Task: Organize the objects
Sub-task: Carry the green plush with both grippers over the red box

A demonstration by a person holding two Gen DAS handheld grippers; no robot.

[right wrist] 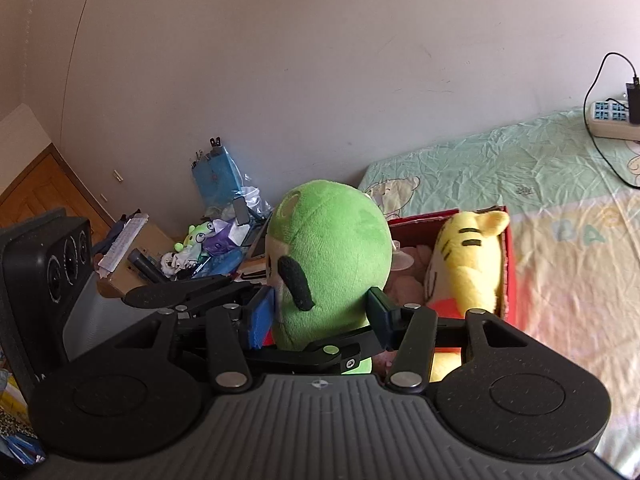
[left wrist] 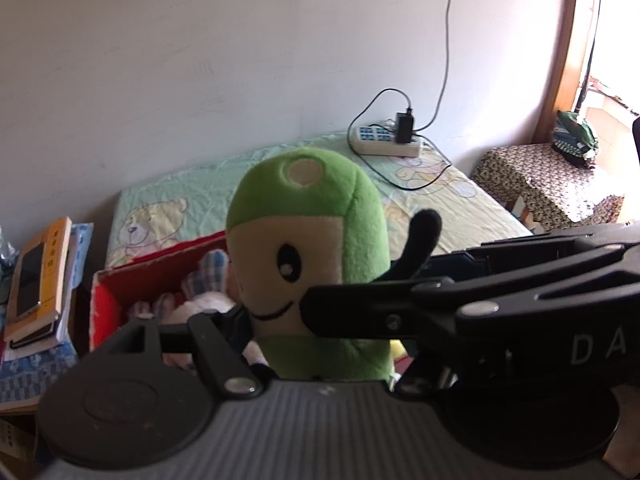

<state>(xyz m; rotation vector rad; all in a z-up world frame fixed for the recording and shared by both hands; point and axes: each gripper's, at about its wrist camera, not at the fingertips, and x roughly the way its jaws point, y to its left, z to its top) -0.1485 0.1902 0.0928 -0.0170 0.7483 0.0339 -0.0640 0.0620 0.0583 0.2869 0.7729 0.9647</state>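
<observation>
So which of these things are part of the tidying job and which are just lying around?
Part of the job:
- green plush toy, gripped by the right claw
- red box
- yellow tiger plush in the box

Just lying about:
- power strip on the bed
- books
- speaker
- blue bag

The red box [right wrist: 508, 264] was crowded: a yellow tiger toy [right wrist: 468, 256] filled its right side and pale soft toys [left wrist: 200, 300] lay across the rest, while the green plush [right wrist: 332, 256], pinched between the right gripper [right wrist: 320, 312] fingers, stood over its near left part with the left gripper [left wrist: 276, 316] closing in from the other side. To the box's right the bedsheet [right wrist: 560, 240] lay open, with only a power strip [left wrist: 384, 140] and its cables far back by the wall. Left of the box, stacked books [left wrist: 40, 280] and a cluttered desk [right wrist: 132, 248] blocked any passage.
</observation>
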